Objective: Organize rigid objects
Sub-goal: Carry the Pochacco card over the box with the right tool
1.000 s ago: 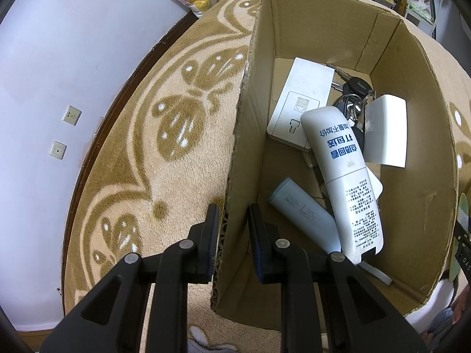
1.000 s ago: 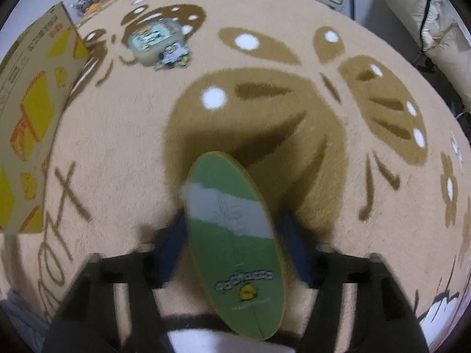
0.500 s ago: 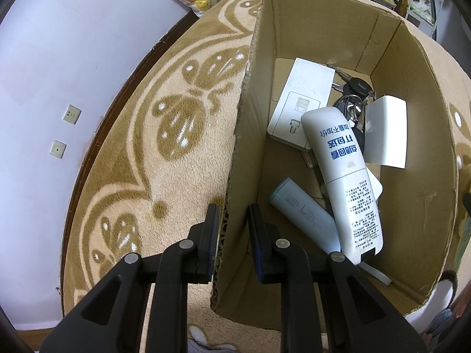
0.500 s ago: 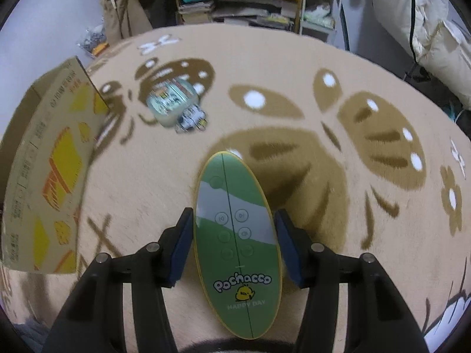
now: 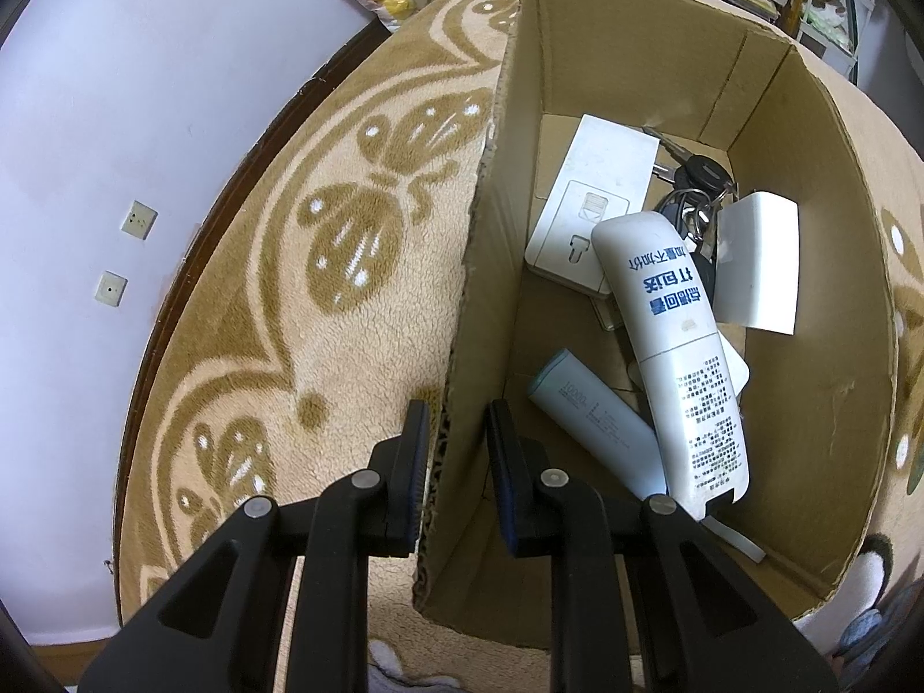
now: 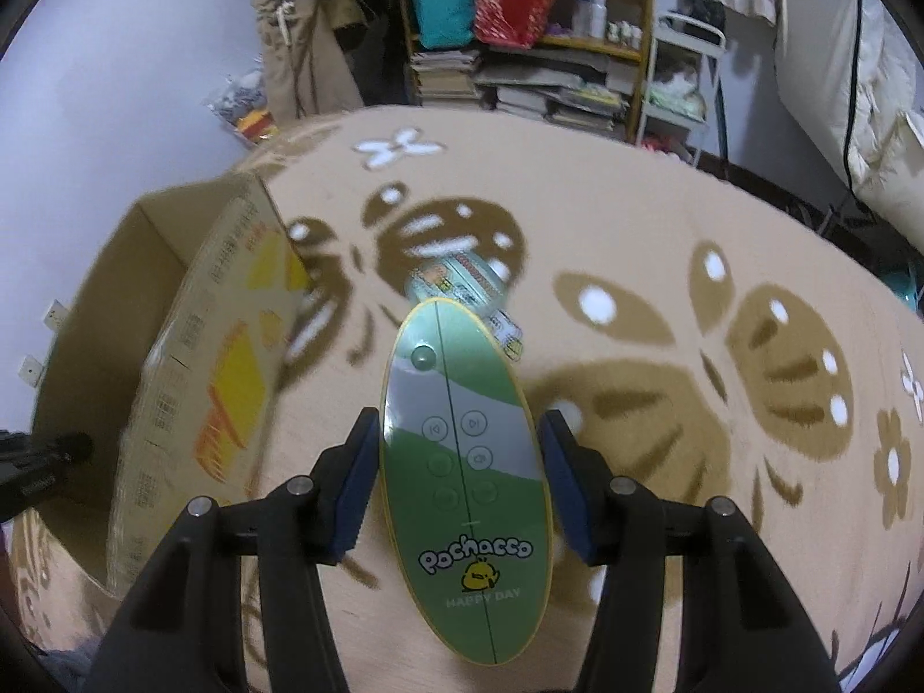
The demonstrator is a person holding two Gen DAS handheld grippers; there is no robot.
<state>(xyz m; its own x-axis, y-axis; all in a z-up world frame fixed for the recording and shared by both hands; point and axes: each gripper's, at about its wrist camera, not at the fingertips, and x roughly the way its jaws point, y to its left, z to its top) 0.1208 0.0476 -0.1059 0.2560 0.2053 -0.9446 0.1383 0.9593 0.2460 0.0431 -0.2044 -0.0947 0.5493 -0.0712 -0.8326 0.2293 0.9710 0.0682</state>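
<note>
My left gripper (image 5: 456, 433) is shut on the left wall of an open cardboard box (image 5: 479, 265), one finger inside and one outside. Inside the box lie a white tube with blue print (image 5: 675, 358), a pale blue power bank (image 5: 589, 410), a white socket plate (image 5: 595, 202), a bunch of keys (image 5: 699, 185) and a white card (image 5: 759, 260). My right gripper (image 6: 456, 444) is shut on a green oval Pochacco device (image 6: 462, 439) and holds it in the air above the carpet. The same box (image 6: 196, 358) stands to its left.
The box sits on a beige carpet with brown butterfly patterns (image 6: 693, 346). A small patterned tin (image 6: 456, 283) lies on the carpet behind the held device. Shelves with books and bags (image 6: 520, 58) stand at the back. A pale wall with sockets (image 5: 121, 248) runs on the left.
My right gripper has lifted the green oval device off the carpet and tilted up, so the box and shelves come into view. The left gripper has stayed on the box wall.
</note>
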